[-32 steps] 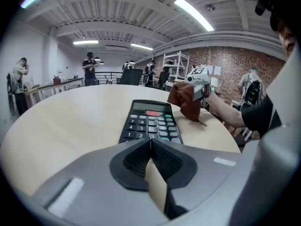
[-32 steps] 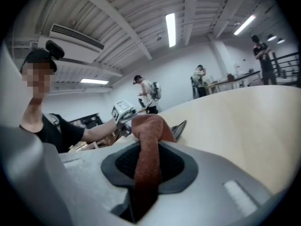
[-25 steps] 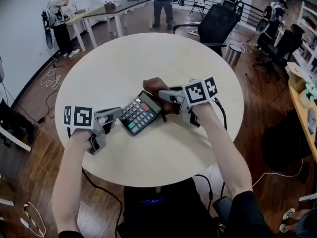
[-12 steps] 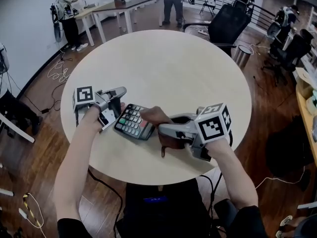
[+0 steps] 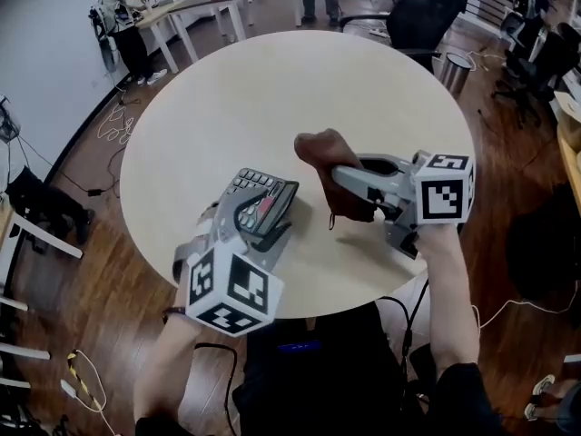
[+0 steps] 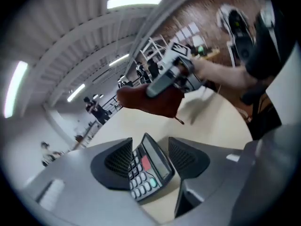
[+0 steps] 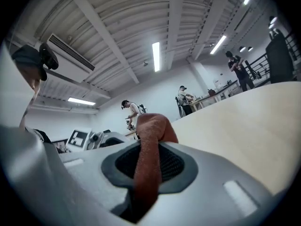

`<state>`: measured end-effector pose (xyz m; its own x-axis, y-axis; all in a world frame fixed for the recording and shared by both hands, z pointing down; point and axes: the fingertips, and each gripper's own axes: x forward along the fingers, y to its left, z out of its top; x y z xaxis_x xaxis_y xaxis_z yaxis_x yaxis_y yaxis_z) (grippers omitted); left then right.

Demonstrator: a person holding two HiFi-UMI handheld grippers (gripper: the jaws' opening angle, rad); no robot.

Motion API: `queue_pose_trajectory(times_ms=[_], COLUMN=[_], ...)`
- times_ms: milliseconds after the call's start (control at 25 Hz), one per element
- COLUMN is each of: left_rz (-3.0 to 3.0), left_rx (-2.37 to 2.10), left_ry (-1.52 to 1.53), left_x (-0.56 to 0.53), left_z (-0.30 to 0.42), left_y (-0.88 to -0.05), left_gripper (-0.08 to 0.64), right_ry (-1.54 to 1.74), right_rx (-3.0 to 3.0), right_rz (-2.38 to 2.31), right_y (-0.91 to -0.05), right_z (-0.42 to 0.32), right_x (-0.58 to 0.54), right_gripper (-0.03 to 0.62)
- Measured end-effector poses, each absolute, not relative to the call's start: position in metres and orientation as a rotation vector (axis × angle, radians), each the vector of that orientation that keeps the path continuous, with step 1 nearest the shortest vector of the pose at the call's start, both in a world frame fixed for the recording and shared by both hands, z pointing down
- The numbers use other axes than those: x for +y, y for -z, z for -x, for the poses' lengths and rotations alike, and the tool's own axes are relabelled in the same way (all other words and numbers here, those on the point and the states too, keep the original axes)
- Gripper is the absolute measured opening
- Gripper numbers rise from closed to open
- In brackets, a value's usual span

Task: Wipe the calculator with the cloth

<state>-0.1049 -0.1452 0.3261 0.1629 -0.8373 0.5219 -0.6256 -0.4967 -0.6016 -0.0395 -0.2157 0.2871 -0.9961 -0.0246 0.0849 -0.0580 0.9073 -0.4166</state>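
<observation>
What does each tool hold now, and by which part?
The right tool pinches the cloth at a fold. The left tool has just been opening; the calculator stands between its jaws, seemingly ungripped.

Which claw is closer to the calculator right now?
Left. The left claw has the calculator between its jaws, which have just been opening. The right claw, shut on the brown cloth, sits apart, to the calculator's right in the head view.

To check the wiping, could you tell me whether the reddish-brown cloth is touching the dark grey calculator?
Apart. The left gripper view shows bare table between the reddish-brown cloth and the dark grey calculator.
</observation>
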Motion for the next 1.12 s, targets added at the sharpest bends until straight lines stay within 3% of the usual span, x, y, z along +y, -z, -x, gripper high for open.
queue_pose_trajectory(times_ms=[200,400,480,600,840,960,1120], left_rz=[1.756,1.660,1.611,1.672,2.048,2.059,2.053], left_rx=[1.420,1.392,1.396,1.413,1.362,1.356,1.243], left_ry=[1.506,1.633,1.618,1.480,0.717,0.663,0.609], left_x=[-0.158,-0.169,-0.170,-0.165,-0.132,-0.114,-0.091], left_z=[0.117,0.129,0.135,0.144,0.124,0.123,0.108], left_y=[-0.358,-0.372,-0.367,-0.351,-0.261,-0.258,-0.269], left_gripper=[0.245,0.110,0.100,0.077,0.075,0.074,0.074], right_ry=[-0.610,-0.648,-0.649,-0.640,-0.760,-0.778,-0.563], right_rx=[-3.009,-3.018,-3.020,-3.028,-3.075,-3.205,-3.298], right_rz=[-0.067,-0.091,-0.092,-0.109,-0.099,0.015,0.290], right_y=[-0.281,-0.280,-0.279,-0.277,-0.271,-0.241,-0.204], right_z=[0.041,0.039,0.039,0.037,0.035,0.034,0.051], right_x=[-0.212,-0.214,-0.212,-0.212,-0.215,-0.186,-0.123], right_gripper=[0.077,0.077,0.077,0.077,0.077,0.077,0.077])
